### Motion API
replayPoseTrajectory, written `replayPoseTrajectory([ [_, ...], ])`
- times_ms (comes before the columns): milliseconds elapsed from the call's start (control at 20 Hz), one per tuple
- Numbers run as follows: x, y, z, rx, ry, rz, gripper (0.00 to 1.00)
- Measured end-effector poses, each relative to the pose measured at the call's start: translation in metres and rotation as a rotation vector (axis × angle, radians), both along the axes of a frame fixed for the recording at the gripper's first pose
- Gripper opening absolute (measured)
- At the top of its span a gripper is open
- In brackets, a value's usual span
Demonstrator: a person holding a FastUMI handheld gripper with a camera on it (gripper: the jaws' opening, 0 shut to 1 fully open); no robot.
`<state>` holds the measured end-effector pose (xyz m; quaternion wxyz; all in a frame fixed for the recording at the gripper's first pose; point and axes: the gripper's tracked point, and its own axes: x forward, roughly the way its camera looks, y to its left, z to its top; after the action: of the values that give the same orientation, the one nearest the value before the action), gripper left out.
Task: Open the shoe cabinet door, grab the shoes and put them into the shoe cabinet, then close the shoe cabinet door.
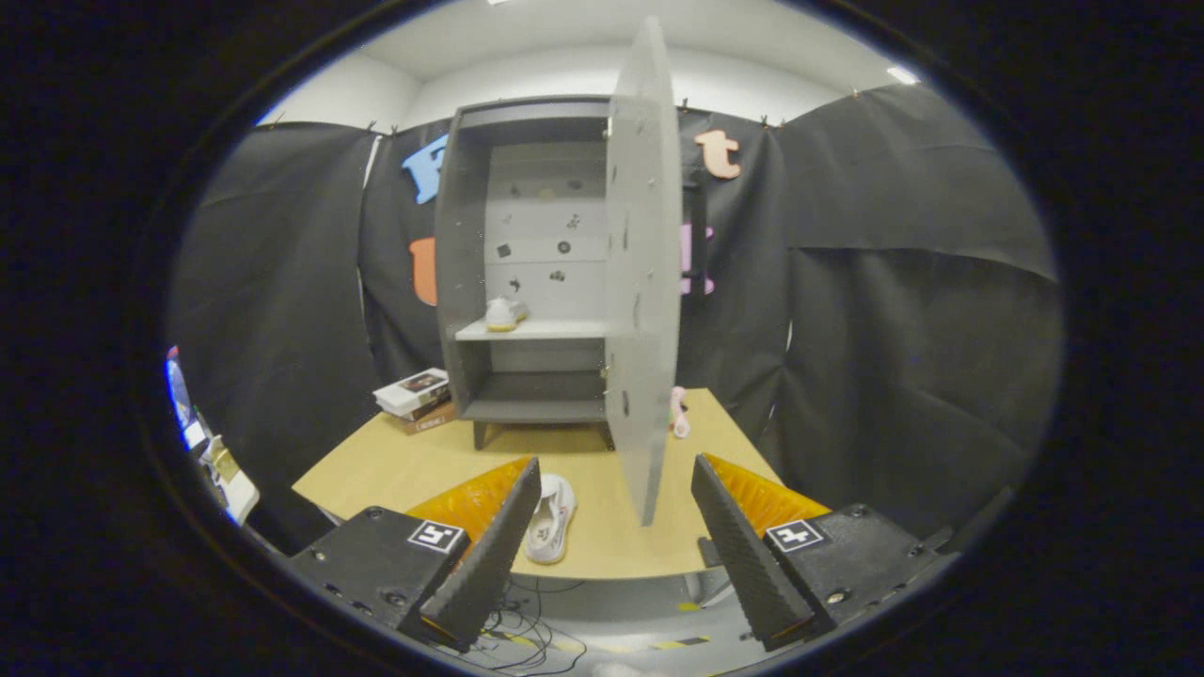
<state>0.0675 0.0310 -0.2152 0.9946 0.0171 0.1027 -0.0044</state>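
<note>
With the tall grey shoe cabinet (527, 273) at the far edge of the light wooden desk (395, 465) standing with its flat grey door (642, 273) swung open and one white shoe (504, 313) already sitting on its pale middle shelf, the job is sitting at the second grab. The hand-held gripper (616, 541) is hovering spread and empty, so the next move is calling for lowering onto the other white sneaker (551, 517) lying near the desk's front edge beside the left finger. I am counting two shoes, one cabinet, one door, one stack of books (416, 398) by the desk's left edge and one small pink object (678, 412) behind the door
</note>
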Motion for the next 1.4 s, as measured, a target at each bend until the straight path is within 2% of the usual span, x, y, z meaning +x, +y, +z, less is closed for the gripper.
replayPoseTrajectory([
  [300, 0.022, 0.05, -0.049, 0.032, 0.097, 0.135, 1.0],
  [500, 0.042, 0.072, -0.081, 0.064, 0.182, 0.192, 1.0],
  [750, 0.063, 0.081, -0.104, 0.076, 0.252, 0.186, 1.0],
  [1200, 0.082, 0.076, -0.137, 0.068, 0.376, 0.107, 1.0],
  [1400, 0.09, 0.077, -0.15, 0.047, 0.418, 0.109, 1.0],
])
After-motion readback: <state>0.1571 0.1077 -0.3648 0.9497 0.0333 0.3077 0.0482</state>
